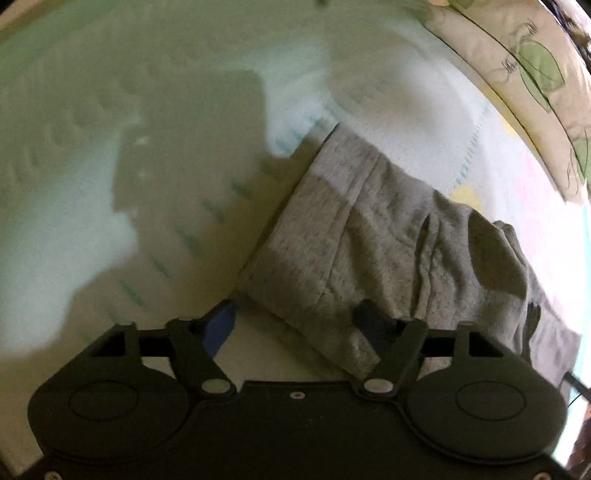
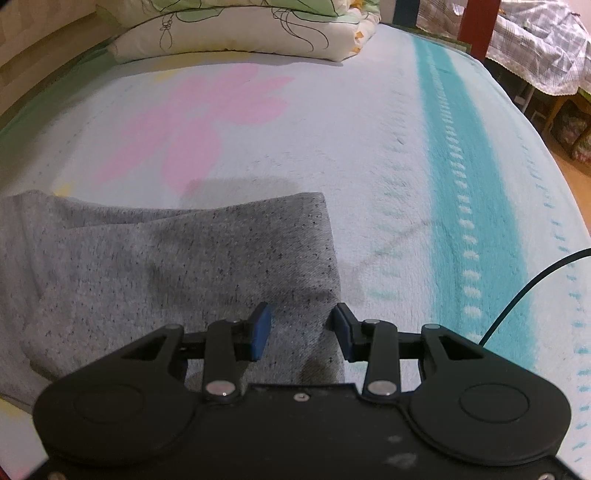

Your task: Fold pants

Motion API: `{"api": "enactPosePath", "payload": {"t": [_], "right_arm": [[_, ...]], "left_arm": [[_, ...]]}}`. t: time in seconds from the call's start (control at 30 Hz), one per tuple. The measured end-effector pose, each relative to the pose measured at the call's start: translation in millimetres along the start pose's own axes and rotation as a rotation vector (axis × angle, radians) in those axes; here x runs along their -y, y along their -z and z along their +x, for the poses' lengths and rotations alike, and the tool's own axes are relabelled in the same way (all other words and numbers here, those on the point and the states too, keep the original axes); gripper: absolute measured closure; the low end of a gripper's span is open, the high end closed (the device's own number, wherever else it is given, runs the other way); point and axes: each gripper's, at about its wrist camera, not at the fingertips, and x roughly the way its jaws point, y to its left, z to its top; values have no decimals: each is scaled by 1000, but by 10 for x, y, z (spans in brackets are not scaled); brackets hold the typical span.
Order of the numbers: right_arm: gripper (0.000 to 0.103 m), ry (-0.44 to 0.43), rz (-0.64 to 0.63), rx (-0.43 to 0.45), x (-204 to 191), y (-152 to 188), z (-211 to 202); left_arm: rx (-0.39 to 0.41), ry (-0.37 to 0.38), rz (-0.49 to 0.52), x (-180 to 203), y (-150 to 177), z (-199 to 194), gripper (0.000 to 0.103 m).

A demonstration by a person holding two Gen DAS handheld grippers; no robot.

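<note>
- I'm over a bed covered with a pale fleece blanket (image 2: 369, 122) bearing a pink flower print and a teal stripe; a leaf-patterned pillow (image 2: 236, 29) lies far ahead of my right fingers.
- The grey pants (image 2: 177, 266) lie bunched on the blanket.
- My left gripper (image 1: 295, 317) stands wide apart, nothing pinched; the pants' folded edge runs between its fingers and ahead to their right.
- My right gripper (image 2: 301, 332) is partly parted, with the pants' corner in the gap. I can't tell whether the blue pads (image 2: 260, 332) press the cloth.
- A black cable (image 2: 528, 288) crosses the blanket right of my right fingers.
</note>
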Motion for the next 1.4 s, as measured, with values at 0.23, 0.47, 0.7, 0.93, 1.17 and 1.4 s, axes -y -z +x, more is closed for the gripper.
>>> {"api": "enactPosePath", "payload": {"t": [0.23,0.47,0.7,0.93,1.17,1.4], "right_arm": [[61,4,-18,0,-34,19,-12],[61,-4,-26,5,-34,21,-23],[61,-17,-9,17,6,12,-40],[61,-50,11,49,21,-26,-108],[62,-58,-53,149,-71,-1,-325],[65,-37,-149,-44,-179,93,-18]], "left_arm": [[37,44,-91,-10,-18,155,2],[159,69,-203,75,-104,201,3],[197,68,-158,166,-187,96,77],[221,62,14,502,-134,-552,83],[268,19,169,1118,-121,-839,83],[299,19,300,1723,74,-1067,83]]}}
